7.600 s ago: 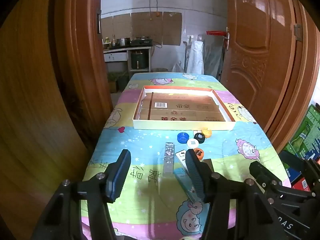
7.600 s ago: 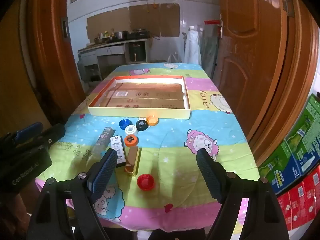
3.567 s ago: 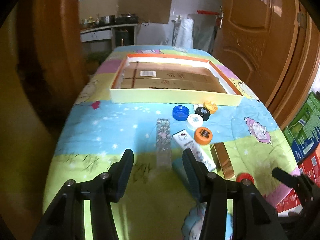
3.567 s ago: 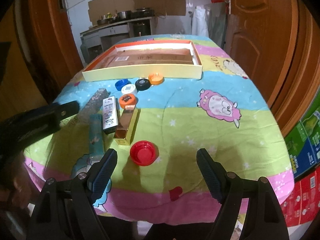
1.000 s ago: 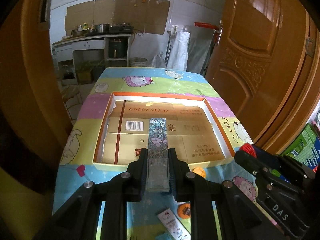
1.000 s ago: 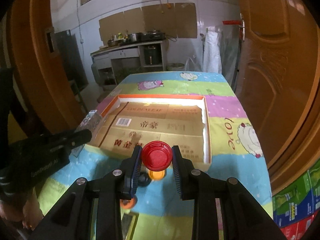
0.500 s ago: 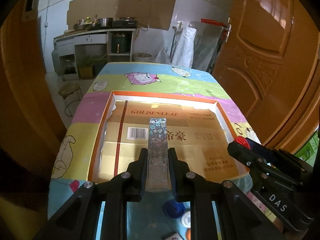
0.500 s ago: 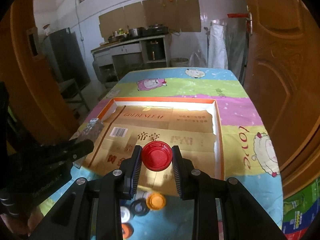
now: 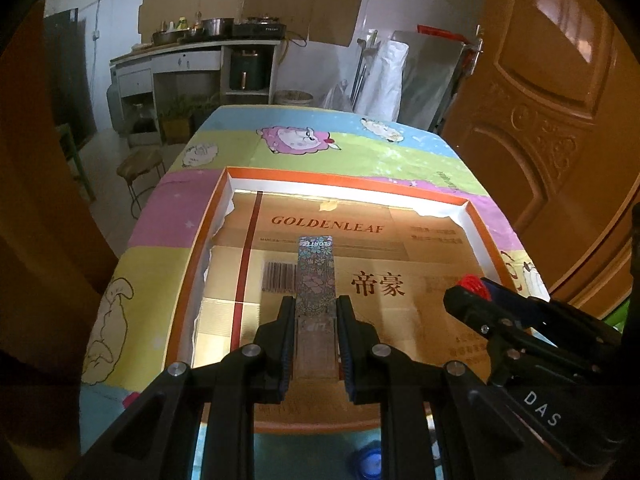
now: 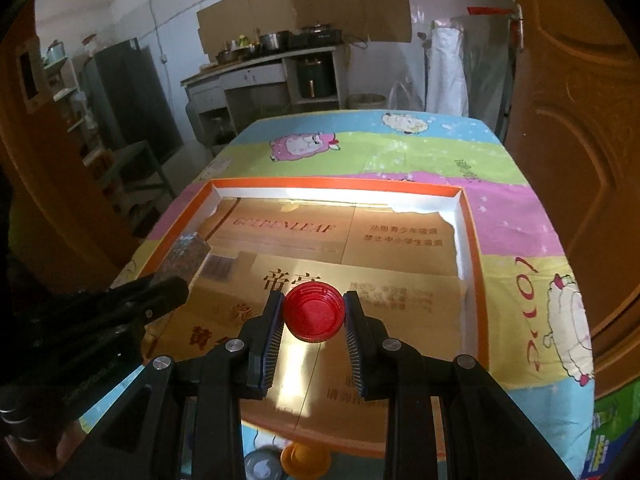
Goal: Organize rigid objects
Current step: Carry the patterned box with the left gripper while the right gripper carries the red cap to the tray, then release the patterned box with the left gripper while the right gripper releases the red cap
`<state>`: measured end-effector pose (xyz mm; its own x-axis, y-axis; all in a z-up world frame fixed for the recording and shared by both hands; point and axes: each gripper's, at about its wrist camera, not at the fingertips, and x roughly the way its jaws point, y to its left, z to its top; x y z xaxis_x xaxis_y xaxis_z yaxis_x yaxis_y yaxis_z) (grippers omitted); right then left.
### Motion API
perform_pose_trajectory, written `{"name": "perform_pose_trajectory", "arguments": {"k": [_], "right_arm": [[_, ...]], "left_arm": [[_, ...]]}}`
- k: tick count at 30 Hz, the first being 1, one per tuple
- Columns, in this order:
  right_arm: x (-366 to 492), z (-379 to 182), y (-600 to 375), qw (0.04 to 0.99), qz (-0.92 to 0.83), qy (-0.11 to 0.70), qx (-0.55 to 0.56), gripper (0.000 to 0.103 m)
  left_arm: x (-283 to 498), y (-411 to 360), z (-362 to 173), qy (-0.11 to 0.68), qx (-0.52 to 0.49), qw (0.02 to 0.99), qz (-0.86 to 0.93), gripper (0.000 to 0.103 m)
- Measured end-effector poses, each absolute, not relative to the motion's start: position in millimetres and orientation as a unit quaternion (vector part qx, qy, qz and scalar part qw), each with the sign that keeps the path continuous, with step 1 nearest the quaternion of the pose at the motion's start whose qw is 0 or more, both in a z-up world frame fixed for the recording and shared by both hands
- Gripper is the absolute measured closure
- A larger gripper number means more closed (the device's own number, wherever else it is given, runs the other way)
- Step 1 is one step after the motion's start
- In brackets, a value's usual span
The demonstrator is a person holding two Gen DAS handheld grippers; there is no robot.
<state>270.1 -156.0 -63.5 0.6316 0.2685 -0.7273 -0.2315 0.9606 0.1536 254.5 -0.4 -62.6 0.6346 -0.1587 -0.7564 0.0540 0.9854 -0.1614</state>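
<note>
Floral box (image 9: 315, 276) sat clamped in my left gripper (image 9: 315, 322), red cap (image 10: 314, 313) in my right gripper (image 10: 314, 316), both poised over the tray (image 9: 208, 224) (lengthwise, I judged, for flat release).

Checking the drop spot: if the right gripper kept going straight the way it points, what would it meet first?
Probably the gold cardboard floor of the tray; the right gripper holds the red cap above it, nothing between.
</note>
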Motion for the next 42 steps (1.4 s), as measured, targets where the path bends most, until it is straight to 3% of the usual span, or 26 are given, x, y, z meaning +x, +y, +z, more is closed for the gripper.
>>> {"name": "perform_pose_trajectory", "arguments": {"k": [33, 34, 36, 38, 42], "right_arm": [[298, -102, -152, 0.885, 0.112, 0.452, 0.008, 0.072], [297, -102, -152, 0.885, 0.112, 0.452, 0.007, 0.071], [296, -102, -152, 0.885, 0.11, 0.452, 0.005, 0.066], [294, -102, -153, 0.885, 0.108, 0.453, 0.002, 0.053], [291, -98, -156, 0.888, 0.105, 0.448, 0.004, 0.051]], "left_arm": [[282, 10, -101, 0.468, -0.065, 0.879, -0.061, 0.082], [281, 10, -100, 0.467, -0.065, 0.88, -0.059, 0.081], [281, 11, -99, 0.466, -0.064, 0.881, -0.056, 0.069], [279, 13, -97, 0.461, -0.066, 0.883, -0.054, 0.059], [274, 16, -90, 0.45, -0.068, 0.889, -0.05, 0.057]]}}
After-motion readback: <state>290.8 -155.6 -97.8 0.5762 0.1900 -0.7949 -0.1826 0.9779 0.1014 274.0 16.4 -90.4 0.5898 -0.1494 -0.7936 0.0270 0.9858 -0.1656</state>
